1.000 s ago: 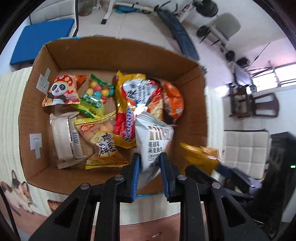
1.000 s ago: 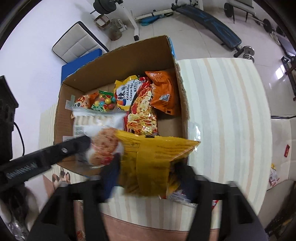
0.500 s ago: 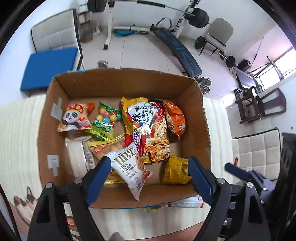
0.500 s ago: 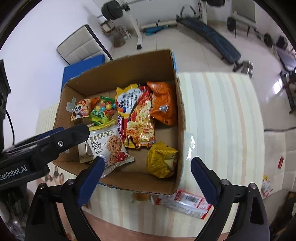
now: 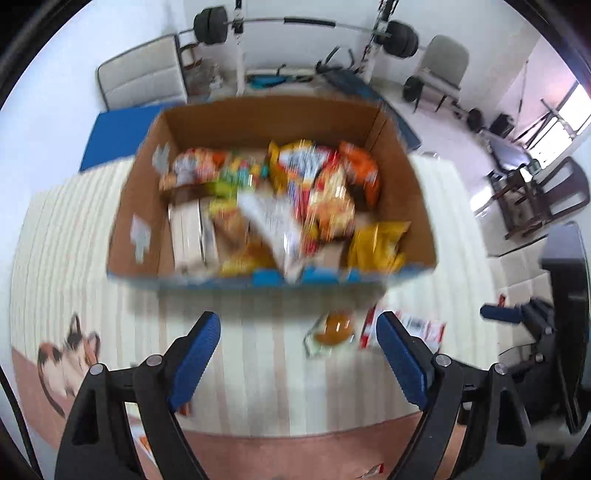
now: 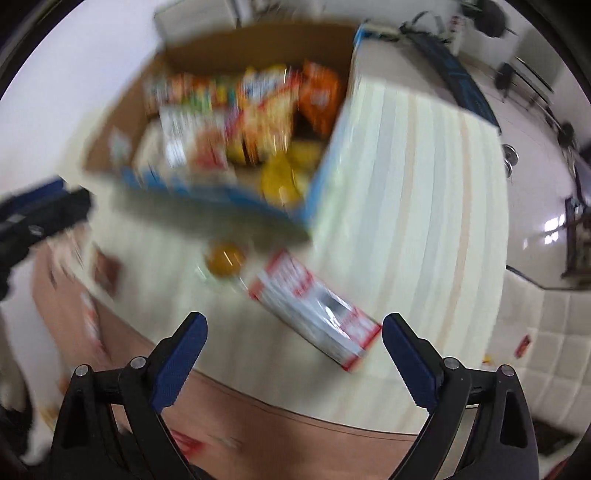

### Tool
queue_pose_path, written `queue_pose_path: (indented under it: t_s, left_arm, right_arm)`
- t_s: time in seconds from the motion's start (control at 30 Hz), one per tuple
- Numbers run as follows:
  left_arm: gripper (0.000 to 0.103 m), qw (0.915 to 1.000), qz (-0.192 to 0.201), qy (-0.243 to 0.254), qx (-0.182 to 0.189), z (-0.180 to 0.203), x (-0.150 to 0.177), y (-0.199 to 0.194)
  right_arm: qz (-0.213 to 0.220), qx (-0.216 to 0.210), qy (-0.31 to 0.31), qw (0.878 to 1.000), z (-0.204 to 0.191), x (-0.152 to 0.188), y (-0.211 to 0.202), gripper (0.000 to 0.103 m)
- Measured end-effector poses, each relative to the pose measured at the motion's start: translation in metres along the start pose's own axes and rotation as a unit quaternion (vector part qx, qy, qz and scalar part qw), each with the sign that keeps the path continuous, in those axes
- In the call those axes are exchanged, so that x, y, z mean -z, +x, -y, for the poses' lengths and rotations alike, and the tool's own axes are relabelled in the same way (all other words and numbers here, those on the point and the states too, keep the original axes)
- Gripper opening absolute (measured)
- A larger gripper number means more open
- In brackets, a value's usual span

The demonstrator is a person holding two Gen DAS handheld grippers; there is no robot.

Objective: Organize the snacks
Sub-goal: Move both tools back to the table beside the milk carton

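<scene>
A cardboard box on the striped tablecloth holds several snack packs, among them a white cookie pack and a yellow bag. My left gripper is open and empty, pulled back in front of the box. My right gripper is open and empty above the table. A red and white pack and a small orange snack in clear wrap lie on the cloth in front of the box. Both views are blurred.
The striped tablecloth has a cat print at the front left. Small wrappers lie near the table's front edge. Gym gear and chairs stand behind the table. The left gripper's arm shows at the left of the right wrist view.
Both grippers let go of their packs, the white cookie pack and the yellow bag, into the box, opened wide, then pulled back toward the table's front edge.
</scene>
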State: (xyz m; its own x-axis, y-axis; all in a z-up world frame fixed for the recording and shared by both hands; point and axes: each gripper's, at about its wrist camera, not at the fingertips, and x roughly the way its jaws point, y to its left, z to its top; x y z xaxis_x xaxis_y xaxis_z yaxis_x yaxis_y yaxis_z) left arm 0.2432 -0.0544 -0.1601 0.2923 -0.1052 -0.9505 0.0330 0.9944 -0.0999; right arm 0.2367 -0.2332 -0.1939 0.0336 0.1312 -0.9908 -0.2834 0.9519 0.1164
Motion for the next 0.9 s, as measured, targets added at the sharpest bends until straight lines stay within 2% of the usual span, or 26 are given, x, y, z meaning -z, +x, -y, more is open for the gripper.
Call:
queue_pose_path:
  t_s: [0.17, 0.33, 0.43, 0.5, 0.6, 0.7, 0.73, 0.8, 0.83, 0.9]
  left_arm:
    - [0.087, 0.9987, -0.049, -0.009, -0.008, 0.004, 0.023, 0.049]
    - [0.087, 0.9972, -0.072, -0.017, -0.017, 0.005, 0.038, 0.074]
    - [0.087, 0.9967, -0.076, -0.022, -0.019, 0.002, 0.039, 0.080]
    - [0.086, 0.9967, -0.074, -0.023, -0.024, 0.000, 0.039, 0.082]
    - [0.086, 0.9966, -0.075, -0.020, -0.026, -0.001, 0.040, 0.086]
    - [0.086, 0.9967, -0.076, -0.016, -0.027, 0.000, 0.039, 0.088]
    - [0.086, 0.9967, -0.076, -0.015, -0.024, 0.000, 0.038, 0.089]
    - [0.086, 0.9969, -0.075, -0.008, -0.020, 0.004, 0.035, 0.092]
    - [0.086, 0.9971, -0.074, -0.004, -0.017, 0.007, 0.032, 0.093]
    - [0.086, 0.9969, -0.077, 0.012, -0.007, 0.017, 0.024, 0.100]
  right_arm:
    - [-0.064, 0.043, -0.079, 0.994, 0.003, 0.000, 0.065, 0.098]
    - [-0.107, 0.032, -0.119, 0.987, 0.001, -0.007, 0.107, 0.096]
    - [-0.123, 0.051, -0.121, 0.984, 0.002, -0.007, 0.121, 0.089]
    - [-0.109, 0.067, -0.114, 0.985, 0.003, -0.005, 0.120, 0.081]
    - [-0.102, 0.063, -0.032, 0.992, 0.016, 0.000, 0.116, 0.078]
    - [-0.113, 0.062, 0.057, 0.990, 0.033, 0.013, 0.115, 0.078]
    - [-0.111, 0.049, 0.108, 0.987, 0.042, 0.021, 0.112, 0.078]
    - [-0.106, 0.020, 0.171, 0.979, 0.054, 0.031, 0.109, 0.078]
    - [-0.101, -0.014, 0.224, 0.969, 0.065, 0.039, 0.106, 0.079]
    - [-0.099, -0.055, 0.269, 0.956, 0.077, 0.046, 0.105, 0.079]
